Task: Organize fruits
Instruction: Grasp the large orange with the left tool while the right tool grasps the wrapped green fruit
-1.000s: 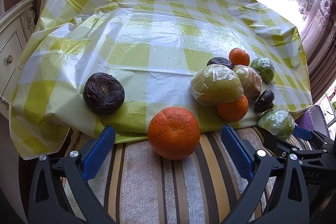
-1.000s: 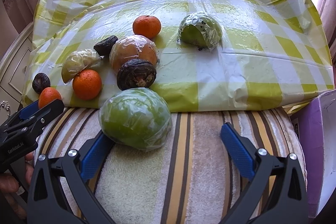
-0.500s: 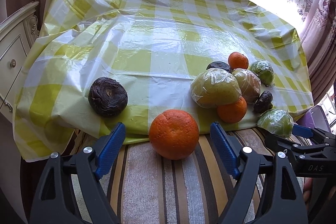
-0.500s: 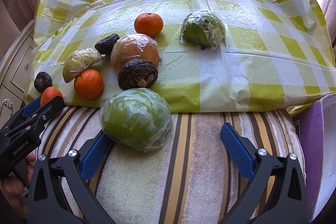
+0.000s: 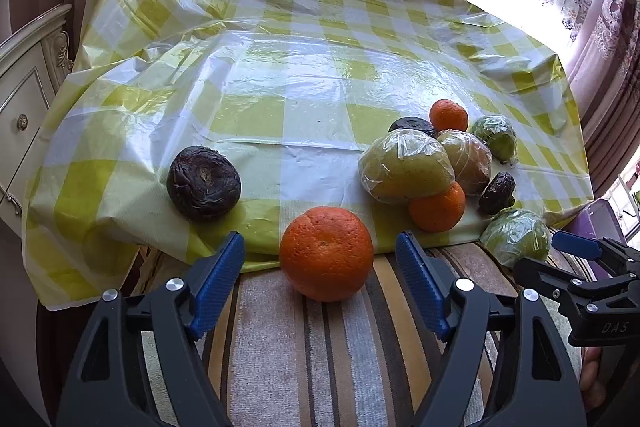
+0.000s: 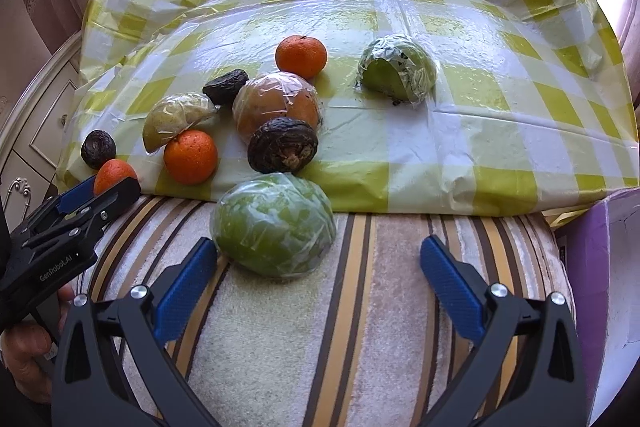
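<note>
My left jaws (image 5: 320, 253) are closing around the big orange (image 5: 326, 253), which sits between the two blue pads on the striped cloth (image 5: 304, 355); a gap shows on each side, so the pads do not press on it. Just ahead of them begins the yellow-checked plastic cover (image 5: 280, 83) of the surface. Ahead and to the left of these jaws lies a dark wrinkled fruit (image 5: 203, 182), apart from the rest. Ahead and to the right is a cluster: a plastic-wrapped yellow-green fruit (image 5: 406, 167) resting on a smaller orange (image 5: 437, 207), with more wrapped and dark fruits behind.

My right jaws (image 6: 320, 263) stand wide apart and hold nothing. A wrapped green fruit (image 6: 274, 225) lies on the striped cloth just beside their left pad; I cannot tell whether they touch. Directly beyond it sits another dark wrinkled fruit (image 6: 282, 145). Farther ahead and slightly right, alone on the cover, is a second wrapped green fruit (image 6: 398, 73).
</note>
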Demonstrator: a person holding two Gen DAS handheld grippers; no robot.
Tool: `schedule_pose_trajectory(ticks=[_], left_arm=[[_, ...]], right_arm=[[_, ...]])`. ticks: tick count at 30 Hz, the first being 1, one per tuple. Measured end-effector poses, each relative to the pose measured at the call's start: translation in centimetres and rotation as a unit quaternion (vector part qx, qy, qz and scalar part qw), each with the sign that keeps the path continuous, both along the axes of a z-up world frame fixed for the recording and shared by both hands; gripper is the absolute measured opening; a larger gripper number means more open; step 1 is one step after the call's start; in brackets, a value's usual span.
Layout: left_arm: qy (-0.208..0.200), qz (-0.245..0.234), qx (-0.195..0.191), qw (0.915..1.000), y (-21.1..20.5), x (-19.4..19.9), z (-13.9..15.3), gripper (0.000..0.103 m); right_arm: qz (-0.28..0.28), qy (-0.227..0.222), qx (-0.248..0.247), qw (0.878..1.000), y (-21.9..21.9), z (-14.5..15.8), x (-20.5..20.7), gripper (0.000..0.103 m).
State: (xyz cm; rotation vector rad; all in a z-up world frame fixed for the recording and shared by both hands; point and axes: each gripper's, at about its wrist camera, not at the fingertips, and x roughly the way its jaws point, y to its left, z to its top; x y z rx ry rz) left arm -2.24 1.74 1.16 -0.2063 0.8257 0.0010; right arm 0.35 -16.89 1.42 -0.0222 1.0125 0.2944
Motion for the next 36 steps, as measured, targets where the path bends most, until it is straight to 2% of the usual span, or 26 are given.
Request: schedule_pose_trajectory(ticks=[2, 8, 14, 18, 22, 26, 31, 33, 35, 36], left_arm=[[0.000, 0.000, -0.002, 1.0000, 0.1, 0.0, 0.0, 0.073], [0.001, 0.000, -0.003, 1.0000, 0.1, 0.0, -0.1, 0.065], [0.004, 0.001, -0.002, 1.0000, 0.1, 0.1, -0.2, 0.052], [0.003, -0.003, 0.004, 1.0000, -0.1, -0.1, -0.2, 0.044], [0.001, -0.003, 0.015, 0.9999, -0.5, -0.2, 0.0, 0.042], [-0.002, -0.004, 0.015, 0.9999, -0.6, -0.5, 0.1, 0.042], [-0.006, -0.010, 0.019, 0.9998, -0.9, -0.7, 0.3, 0.041], [-0.009, -0.013, 0.021, 0.9997, -1.1, -0.9, 0.5, 0.041], [-0.010, -0.015, 0.023, 0.9996, -1.2, -1.0, 0.6, 0.041], [-0.009, -0.016, 0.024, 0.9995, -1.3, -1.0, 0.6, 0.041]], right_arm=[[0.008, -0.015, 0.013, 1.000, -0.1, 0.6, -0.3, 0.102], [0.015, -0.022, -0.001, 1.000, 0.7, 1.0, -0.1, 0.102], [0.021, -0.028, -0.018, 0.999, 1.5, 1.0, 0.1, 0.102], [0.020, -0.025, -0.007, 0.999, 1.2, 1.0, 0.2, 0.102], [0.014, -0.029, 0.004, 0.999, 0.8, 1.1, 0.2, 0.101], [0.016, -0.029, 0.001, 0.999, 0.9, 1.0, 0.0, 0.086], [0.031, -0.030, 0.002, 0.999, 1.3, 0.8, -0.2, 0.076], [0.041, -0.029, 0.006, 0.999, 1.5, 0.7, -0.4, 0.065], [0.051, -0.030, 0.007, 0.998, 1.8, 0.7, -0.6, 0.062], [0.054, -0.032, 0.001, 0.998, 2.0, 0.6, -0.6, 0.065]])
